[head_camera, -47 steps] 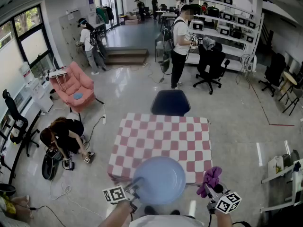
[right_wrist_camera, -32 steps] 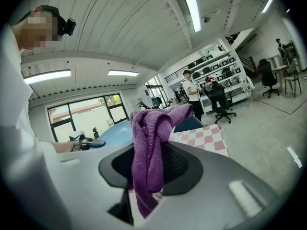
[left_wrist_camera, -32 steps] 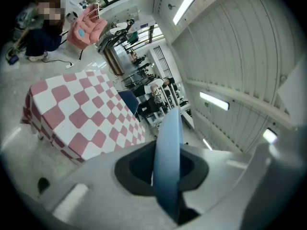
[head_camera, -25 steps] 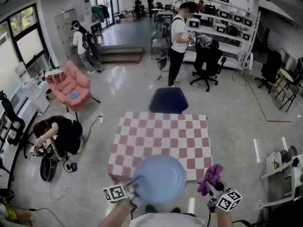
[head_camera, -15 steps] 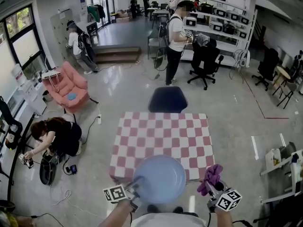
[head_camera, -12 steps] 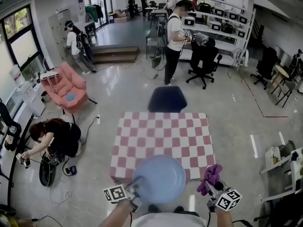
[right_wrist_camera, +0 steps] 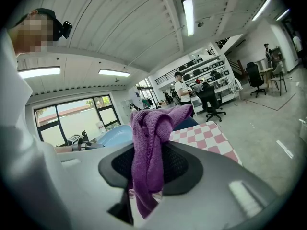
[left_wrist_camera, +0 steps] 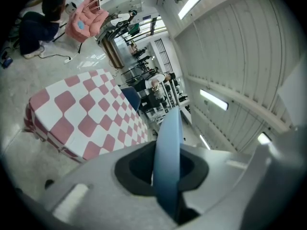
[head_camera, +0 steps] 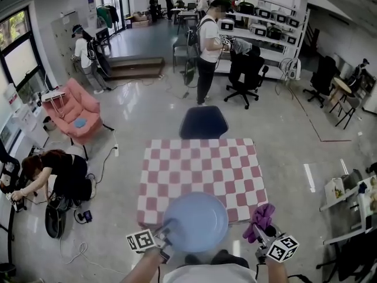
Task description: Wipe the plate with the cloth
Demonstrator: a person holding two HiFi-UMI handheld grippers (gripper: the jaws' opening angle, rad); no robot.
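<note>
- Our left hand-held gripper point(head_camera: 166, 234) clamps the rim of the blue plate point(head_camera: 195, 221), holding it over the near edge of the checked bench point(head_camera: 200, 158).
- Our right hand-held gripper point(head_camera: 260, 231) pinches the bunched purple cloth point(head_camera: 260, 216) off the bench's near right corner, apart from the plate.
- We judge that a hard wipe could lever the plate out of its rim-only hold and drop it. The cloth could also slide loose from its pinch.
- The plate carries nothing that we can see.

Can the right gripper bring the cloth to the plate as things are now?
Probably yes: the right gripper holds the cloth just beside the plate in the left gripper, with nothing between them.
</note>
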